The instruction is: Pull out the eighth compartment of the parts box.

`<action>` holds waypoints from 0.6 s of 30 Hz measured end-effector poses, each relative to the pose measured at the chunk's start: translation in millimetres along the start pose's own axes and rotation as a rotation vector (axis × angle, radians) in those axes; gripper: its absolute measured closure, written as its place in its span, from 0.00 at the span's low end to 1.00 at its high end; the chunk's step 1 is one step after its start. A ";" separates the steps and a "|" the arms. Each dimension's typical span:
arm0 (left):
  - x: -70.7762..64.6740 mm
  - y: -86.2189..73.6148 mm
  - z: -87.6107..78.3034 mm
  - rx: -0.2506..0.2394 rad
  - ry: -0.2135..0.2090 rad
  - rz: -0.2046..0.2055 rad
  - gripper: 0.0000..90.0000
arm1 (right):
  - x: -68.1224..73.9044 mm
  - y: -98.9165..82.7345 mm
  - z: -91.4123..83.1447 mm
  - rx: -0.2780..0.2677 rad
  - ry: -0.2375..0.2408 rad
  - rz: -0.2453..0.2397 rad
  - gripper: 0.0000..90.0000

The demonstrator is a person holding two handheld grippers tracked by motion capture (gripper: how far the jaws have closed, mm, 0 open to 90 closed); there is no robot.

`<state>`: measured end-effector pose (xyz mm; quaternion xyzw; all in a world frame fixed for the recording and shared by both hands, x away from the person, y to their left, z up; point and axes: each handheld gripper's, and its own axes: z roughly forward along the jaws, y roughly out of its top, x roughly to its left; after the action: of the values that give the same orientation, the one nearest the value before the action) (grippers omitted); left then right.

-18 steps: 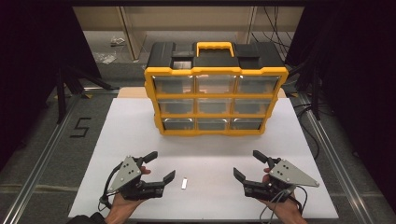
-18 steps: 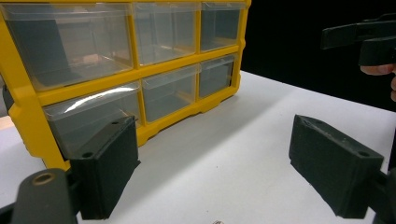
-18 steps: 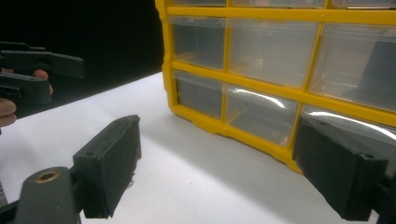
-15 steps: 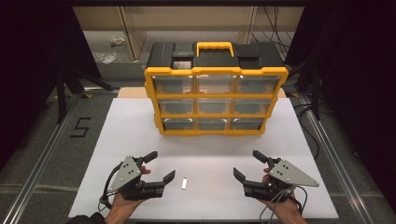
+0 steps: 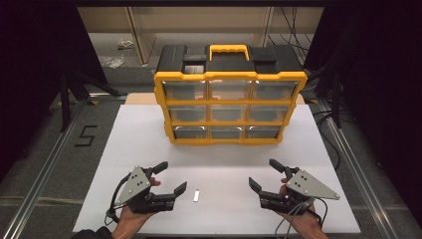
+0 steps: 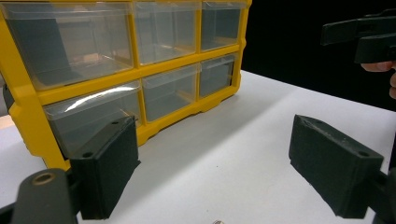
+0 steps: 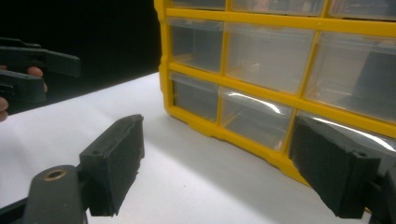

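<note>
A yellow organizer (image 5: 230, 107) with three rows of clear drawers and a black top stands upright at the back of the white table (image 5: 149, 139). A small pale flat piece (image 5: 196, 195) lies on the table between my two grippers. My left gripper (image 5: 171, 178) rests near the front edge, to the left of that piece, jaws open and empty. At the front right my right gripper (image 5: 263, 174) is also open with nothing between its jaws. In the left gripper view the organizer's drawers (image 6: 116, 46) fill the upper left; the right gripper view has them (image 7: 280, 60) at upper right.
A wooden board (image 5: 142, 99) sits behind the white table under the organizer. A floor mark shaped like a 5 (image 5: 85, 135) lies left of the table. Metal rails (image 5: 45, 169) run along both sides. Dark stands (image 5: 67, 94) rise at the back left.
</note>
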<state>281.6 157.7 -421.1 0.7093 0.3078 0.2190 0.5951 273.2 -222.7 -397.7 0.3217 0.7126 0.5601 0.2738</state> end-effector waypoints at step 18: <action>0.3 0.0 0.5 0.002 -0.002 -0.005 0.17 | -0.3 14.5 19.6 0.049 -0.068 -0.223 0.25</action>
<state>282.1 157.6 -421.2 0.7095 0.3089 0.2166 0.5952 290.3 -208.3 -388.0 0.2657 0.7479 0.4974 0.3504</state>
